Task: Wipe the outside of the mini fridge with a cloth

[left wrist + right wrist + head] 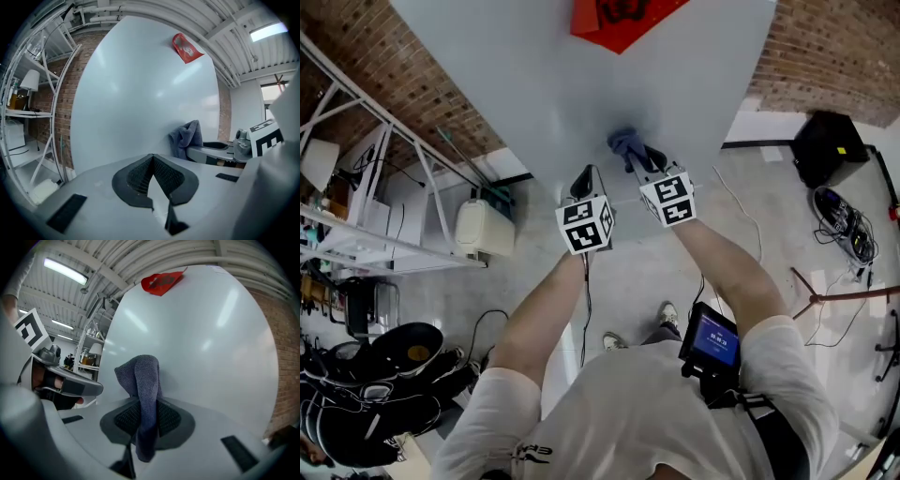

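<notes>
The white mini fridge (581,84) fills the upper middle of the head view, with a red sticker (619,21) near its top edge. My right gripper (636,157) is shut on a blue-grey cloth (625,143), which presses against the fridge's white face (197,343); the cloth (143,394) hangs folded between the jaws. My left gripper (584,180) is just left of it, jaws shut with nothing between them (151,164), pointing at the fridge wall (131,93). From the left gripper view the cloth (186,137) shows to the right.
A white metal shelf rack (366,187) with a cream container (483,228) stands left of the fridge. Brick wall (834,47) behind. A black box (830,145) and cables (844,225) lie on the floor at right. Dark pans (384,361) sit at lower left.
</notes>
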Motion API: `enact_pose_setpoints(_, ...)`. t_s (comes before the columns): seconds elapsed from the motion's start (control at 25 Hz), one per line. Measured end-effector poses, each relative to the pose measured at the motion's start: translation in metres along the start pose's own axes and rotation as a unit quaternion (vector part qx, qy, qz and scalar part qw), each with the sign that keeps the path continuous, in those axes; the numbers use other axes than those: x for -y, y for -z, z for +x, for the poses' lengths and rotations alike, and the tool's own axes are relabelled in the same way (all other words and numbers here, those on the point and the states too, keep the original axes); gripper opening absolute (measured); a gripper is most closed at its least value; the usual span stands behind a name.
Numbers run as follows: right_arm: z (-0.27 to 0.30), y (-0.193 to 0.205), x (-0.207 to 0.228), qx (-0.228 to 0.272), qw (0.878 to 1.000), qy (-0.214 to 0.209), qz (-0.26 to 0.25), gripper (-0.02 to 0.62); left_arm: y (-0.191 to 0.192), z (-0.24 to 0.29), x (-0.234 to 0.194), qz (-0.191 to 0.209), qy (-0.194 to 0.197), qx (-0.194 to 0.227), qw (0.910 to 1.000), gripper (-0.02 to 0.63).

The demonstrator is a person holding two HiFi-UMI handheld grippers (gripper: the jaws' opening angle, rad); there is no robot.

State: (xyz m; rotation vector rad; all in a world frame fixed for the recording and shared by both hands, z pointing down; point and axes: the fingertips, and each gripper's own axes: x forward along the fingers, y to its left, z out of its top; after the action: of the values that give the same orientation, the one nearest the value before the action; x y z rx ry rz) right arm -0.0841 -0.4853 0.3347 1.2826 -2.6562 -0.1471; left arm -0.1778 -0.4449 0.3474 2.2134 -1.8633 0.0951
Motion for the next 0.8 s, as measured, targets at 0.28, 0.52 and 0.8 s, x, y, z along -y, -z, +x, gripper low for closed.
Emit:
enact_pose_setpoints(0.28, -0.033, 0.022, 0.068, -0.017, 0.999, 0.034, 0.003, 0.063, 0.004, 0.033, 0.059, -0.001, 0.031, -0.006, 0.9995, 0.003)
enact_pose_setpoints(0.52, -0.056, 0.032, 0.118, -0.021, 0.998, 0.054, 0.003, 0.063, 0.006, 0.054, 0.106, 0.002, 0.052, -0.008, 0.9986, 0.003)
enact_pose_setpoints(0.8, -0.078, 0.043, 0.166, -0.022, 0.997, 0.071, 0.012, 0.063, 0.012, 0.073, 0.141, 0.008, 0.056, -0.016, 0.9983, 0.003)
